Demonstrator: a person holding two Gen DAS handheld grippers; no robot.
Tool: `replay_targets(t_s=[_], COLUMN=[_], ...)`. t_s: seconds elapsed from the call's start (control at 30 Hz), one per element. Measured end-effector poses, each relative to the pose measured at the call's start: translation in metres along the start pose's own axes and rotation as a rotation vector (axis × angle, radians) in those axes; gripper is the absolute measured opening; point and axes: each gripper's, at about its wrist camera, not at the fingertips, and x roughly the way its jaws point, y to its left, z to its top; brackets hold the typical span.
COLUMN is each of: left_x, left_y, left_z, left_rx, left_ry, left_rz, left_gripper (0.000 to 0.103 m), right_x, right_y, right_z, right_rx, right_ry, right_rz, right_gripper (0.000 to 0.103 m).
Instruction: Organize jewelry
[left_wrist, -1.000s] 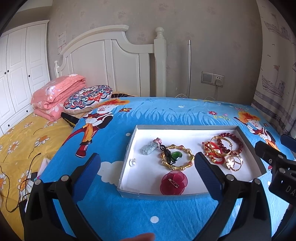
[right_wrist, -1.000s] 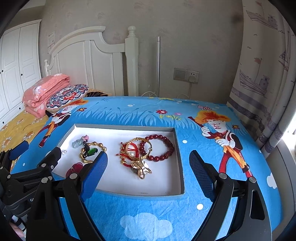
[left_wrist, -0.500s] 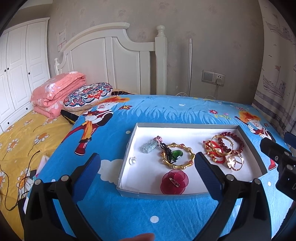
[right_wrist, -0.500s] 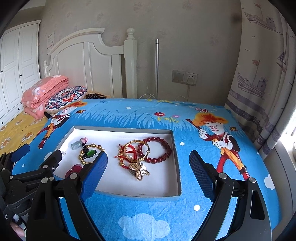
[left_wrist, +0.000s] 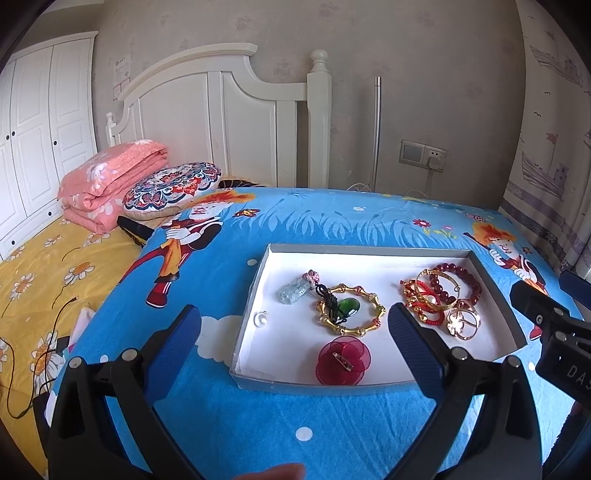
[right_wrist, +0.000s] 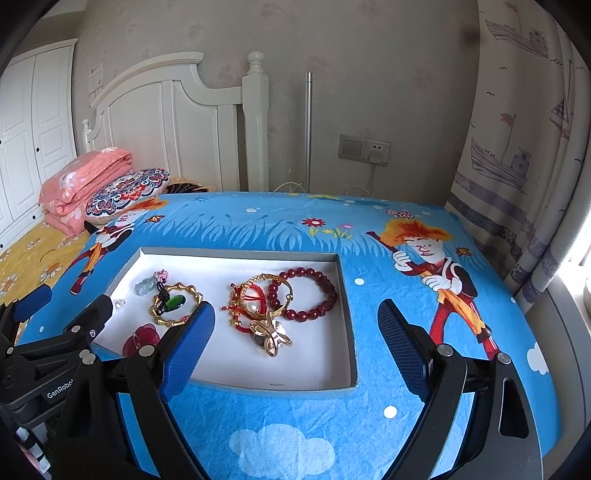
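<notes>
Shallow white tray (left_wrist: 258, 295) lying on a bed with a blue cartoon-print sheet (left_wrist: 332, 221), jewelry spread across its floor. At tray's left: pale glass charm (left_wrist: 293, 290), small clear bead (left_wrist: 260, 318) near the left wall, gold bamboo-style bangle (left_wrist: 351, 309) with green pendant on black cord (left_wrist: 345, 307) lying inside its ring. Nearer, close to the front wall: red flower brooch (left_wrist: 343, 357). At tray's right: tangle of red cord bracelets (right_wrist: 242, 302), plain gold bangle (right_wrist: 266, 295), dark red bead bracelet (right_wrist: 314, 295) overlapping one another, gold butterfly piece (right_wrist: 271, 338) at the near edge of that heap.

Left tool (left_wrist: 293, 334) hovering above the tray's near left part, jaws spread wide, holding nothing. Right tool (right_wrist: 295, 328) likewise wide open and empty, hanging over the tray's near right corner.

Far left: folded pink quilt (left_wrist: 107, 181), patterned round cushion (left_wrist: 171, 186), white headboard (left_wrist: 221, 122).
</notes>
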Motion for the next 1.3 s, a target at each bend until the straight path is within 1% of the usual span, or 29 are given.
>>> replay_targets(t_s=[0.67,0.83,1.0,1.3], left_x=[0.0005,0.0011,0.0029,0.0046], left_y=[0.0021,0.0024,0.0071,0.0066], left_z=[-0.0003,0.0012,0.0023,0.0028], left_rx=[-0.004,0.009,-0.012,-0.010], left_ry=[0.005,0.002,0.013,0.029], left_rz=[0.002,0.028,0.007,0.007], left_gripper=[0.098,0.098,0.098,0.098], right_x=[0.0010,0.0010,0.0019,0.0021], right_y=[0.0042,0.0043,0.0062,0.0068], right_z=[-0.0036,-0.0036,-0.0053,-0.0057], right_rx=[-0.009,-0.010,-0.018,-0.020], right_ry=[0.008,0.010,0.011,0.012], right_rz=[0.002,0.005,0.006,0.006], right_gripper=[0.084,0.084,0.084,0.084])
